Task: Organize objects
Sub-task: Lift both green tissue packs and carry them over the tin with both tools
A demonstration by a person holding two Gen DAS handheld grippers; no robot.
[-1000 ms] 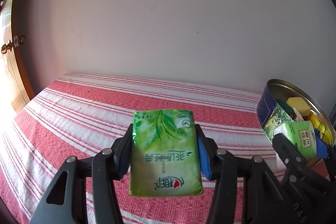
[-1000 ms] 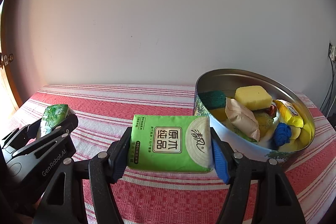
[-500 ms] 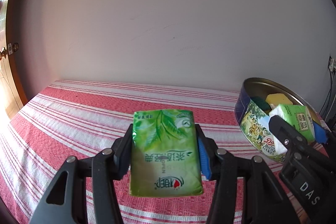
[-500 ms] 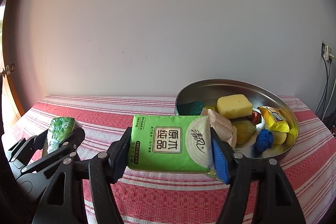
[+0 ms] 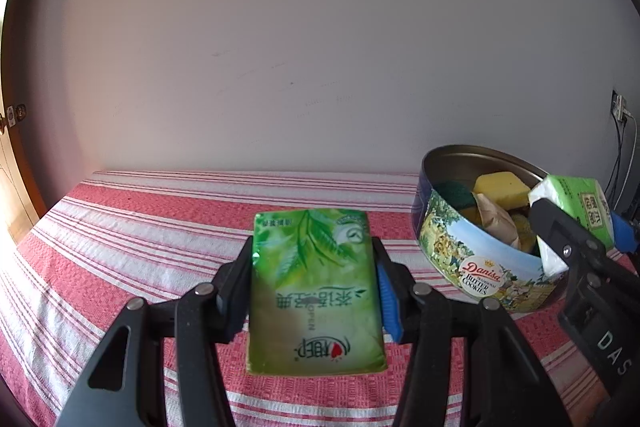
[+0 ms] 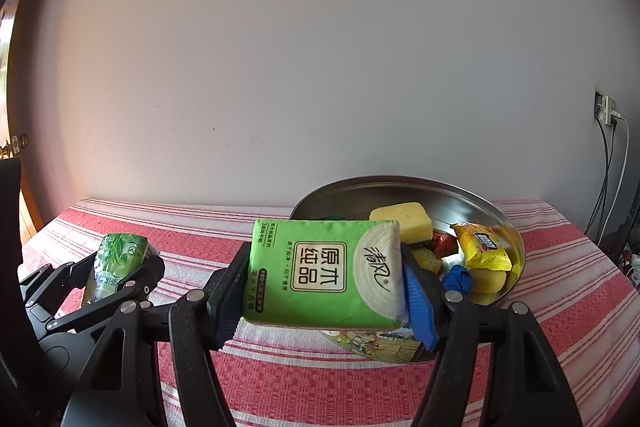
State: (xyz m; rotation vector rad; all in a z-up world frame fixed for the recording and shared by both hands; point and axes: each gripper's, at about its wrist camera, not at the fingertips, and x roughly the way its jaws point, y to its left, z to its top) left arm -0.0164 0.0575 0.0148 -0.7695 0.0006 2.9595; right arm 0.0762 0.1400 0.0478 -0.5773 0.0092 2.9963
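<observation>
Left gripper (image 5: 314,285): fingers clamped on the two long sides of a glossy leaf-printed green tissue packet (image 5: 314,291), held clear above the red-and-white striped cloth (image 5: 132,247) covering the worktop.

Right gripper (image 6: 326,291): fingers clamped on the ends of a matte green-and-white soft tissue pack (image 6: 326,273) with a boxed label (printed face toward the camera), also held off the cloth.

Round printed metal cookie tin (image 5: 472,267): open, standing on the cloth just beyond and to the right of the right fingers; well to the right of the left fingers.

Tin contents: yellow sponge block (image 6: 402,221), yellow snack sachet (image 6: 484,247), blue crumpled item (image 6: 458,277), small red wrapper (image 6: 442,241); others partly hidden behind the held pack.
</observation>
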